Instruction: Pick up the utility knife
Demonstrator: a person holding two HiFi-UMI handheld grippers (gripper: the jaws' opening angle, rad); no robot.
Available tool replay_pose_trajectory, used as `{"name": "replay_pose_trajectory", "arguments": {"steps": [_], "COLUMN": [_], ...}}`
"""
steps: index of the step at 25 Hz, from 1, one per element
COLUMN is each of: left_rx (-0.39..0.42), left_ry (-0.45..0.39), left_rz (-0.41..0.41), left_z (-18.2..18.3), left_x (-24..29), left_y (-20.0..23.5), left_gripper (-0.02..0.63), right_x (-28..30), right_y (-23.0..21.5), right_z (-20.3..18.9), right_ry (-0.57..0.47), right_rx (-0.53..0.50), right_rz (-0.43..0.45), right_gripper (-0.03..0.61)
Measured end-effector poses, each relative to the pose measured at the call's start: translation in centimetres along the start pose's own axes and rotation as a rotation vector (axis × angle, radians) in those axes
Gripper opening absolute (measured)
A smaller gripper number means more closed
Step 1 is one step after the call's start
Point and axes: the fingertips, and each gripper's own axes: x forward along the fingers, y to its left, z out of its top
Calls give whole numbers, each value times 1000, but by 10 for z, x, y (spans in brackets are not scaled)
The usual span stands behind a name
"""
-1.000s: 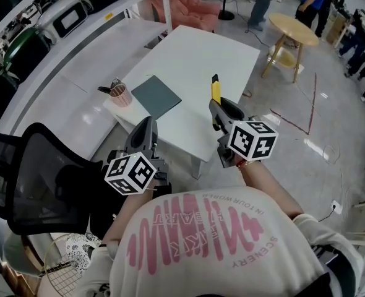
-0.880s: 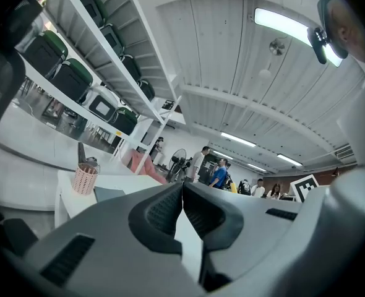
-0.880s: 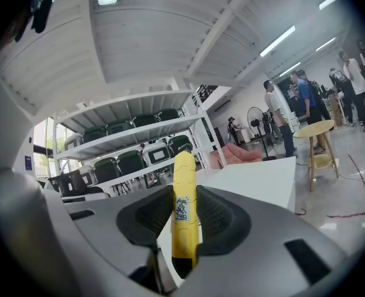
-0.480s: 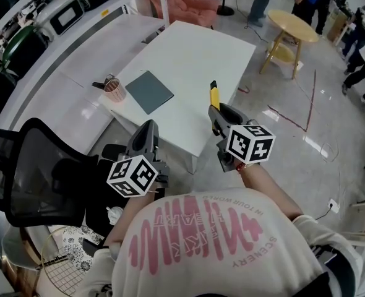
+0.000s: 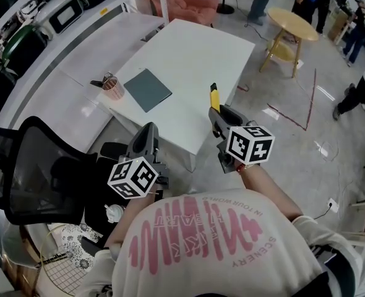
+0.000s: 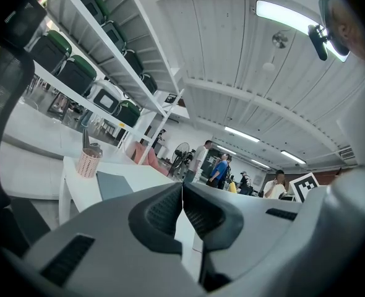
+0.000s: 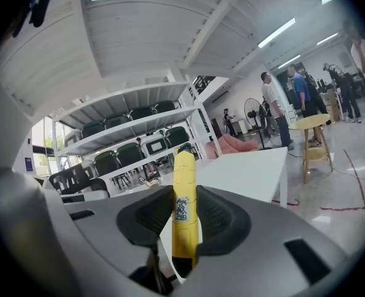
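Observation:
A yellow utility knife (image 5: 215, 98) with a black tip stands clamped in my right gripper (image 5: 216, 112), off the near right edge of the white table (image 5: 195, 60). In the right gripper view the knife (image 7: 184, 204) rises upright between the two dark pads, which press on its sides. My left gripper (image 5: 146, 136) hangs below the table's near edge with its jaws together and nothing between them; in the left gripper view its pads (image 6: 182, 214) meet.
On the table lie a grey pad (image 5: 147, 90) and a pink pen cup (image 5: 112, 88) near the left edge. A black mesh chair (image 5: 34, 172) stands at my left. Shelves with green cases (image 5: 21, 48) run along the left. A round wooden table (image 5: 295, 26) and several people are beyond.
Both grippers have drawn back a little from the table toward the person, the right one still carrying the knife. The table looks slightly farther away.

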Motion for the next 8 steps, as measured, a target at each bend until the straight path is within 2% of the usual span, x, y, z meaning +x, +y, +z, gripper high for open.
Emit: {"name": "replay_pose_trajectory", "arguments": {"steps": [8], "left_rx": [-6], "left_ry": [13], "left_rz": [9], "left_z": [-5], "left_x": [-2], "left_y": [4], "left_gripper": [25], "right_x": [2], "right_y": [0], "right_z": [-6], "right_ry": [15], "right_rx": [4], "right_rz": [-1], "right_gripper": [133]}}
